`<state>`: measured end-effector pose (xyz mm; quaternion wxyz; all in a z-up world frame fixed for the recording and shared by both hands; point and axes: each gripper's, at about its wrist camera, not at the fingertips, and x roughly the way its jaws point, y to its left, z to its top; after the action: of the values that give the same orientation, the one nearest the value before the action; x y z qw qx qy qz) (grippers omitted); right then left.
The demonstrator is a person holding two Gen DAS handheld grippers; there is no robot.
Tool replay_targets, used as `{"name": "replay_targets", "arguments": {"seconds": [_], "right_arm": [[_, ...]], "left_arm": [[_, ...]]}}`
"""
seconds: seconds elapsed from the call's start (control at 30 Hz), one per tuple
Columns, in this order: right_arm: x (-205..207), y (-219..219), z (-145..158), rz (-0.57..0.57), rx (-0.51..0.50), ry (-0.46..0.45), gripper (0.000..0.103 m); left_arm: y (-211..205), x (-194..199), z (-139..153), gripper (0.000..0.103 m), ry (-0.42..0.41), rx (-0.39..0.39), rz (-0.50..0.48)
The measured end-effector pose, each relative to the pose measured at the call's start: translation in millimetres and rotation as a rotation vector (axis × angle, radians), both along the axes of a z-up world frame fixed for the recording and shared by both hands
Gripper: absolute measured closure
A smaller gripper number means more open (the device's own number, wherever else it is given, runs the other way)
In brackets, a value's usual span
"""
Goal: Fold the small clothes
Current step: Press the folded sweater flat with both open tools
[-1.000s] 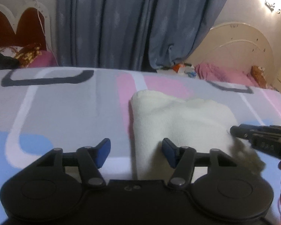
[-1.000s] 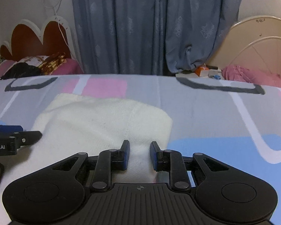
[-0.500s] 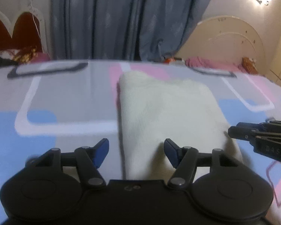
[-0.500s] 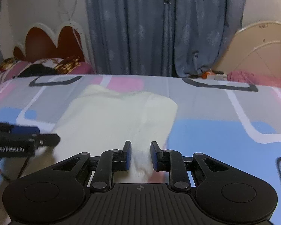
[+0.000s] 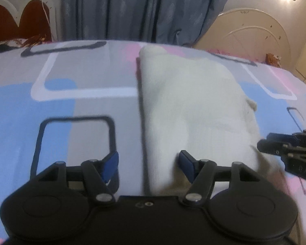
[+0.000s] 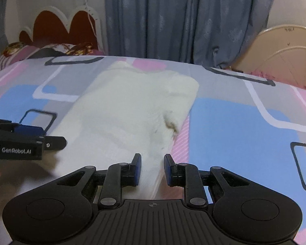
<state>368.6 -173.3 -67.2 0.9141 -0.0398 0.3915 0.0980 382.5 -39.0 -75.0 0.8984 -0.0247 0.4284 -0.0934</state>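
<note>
A cream knitted garment (image 5: 189, 102) lies folded into a long strip on the patterned bedsheet; it also shows in the right wrist view (image 6: 132, 110). My left gripper (image 5: 148, 163) is open, its jaws straddling the garment's near left edge just above the cloth. My right gripper (image 6: 152, 169) is partly open over the garment's near right corner, with nothing held between its pads. Each gripper shows in the other's view: the right one at the right edge (image 5: 275, 147), the left one at the left edge (image 6: 40, 140).
The bedsheet (image 6: 234, 126) has pink, blue and grey shapes. Blue curtains (image 6: 183, 20) hang behind the bed. A cream headboard (image 5: 251, 30) stands at the back right, a red-and-white one (image 6: 57, 26) with pillows at the back left.
Both grippers have pulled back toward me and risen, so more of the garment and sheet shows. The jaw openings look the same as before.
</note>
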Motion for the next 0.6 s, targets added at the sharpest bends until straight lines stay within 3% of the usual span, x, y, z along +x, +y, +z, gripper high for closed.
{"name": "replay_targets", "arguments": {"seconds": [0.13,0.37,0.6], "right_arm": [[-9,7,-24,-0.002,-0.042,0.041,0.080],[-20,8,-6,-0.020,-0.018,0.008,0.080],[-19,15,-22,-0.042,-0.040,0.058,0.080]], "left_arm": [[-3,-1,-6,0.036,-0.002,0.010,-0.003],[0,-17,6,0.040,-0.012,0.014,-0.013],[5,-14,-8,0.033,0.010,0.009,-0.013]]}}
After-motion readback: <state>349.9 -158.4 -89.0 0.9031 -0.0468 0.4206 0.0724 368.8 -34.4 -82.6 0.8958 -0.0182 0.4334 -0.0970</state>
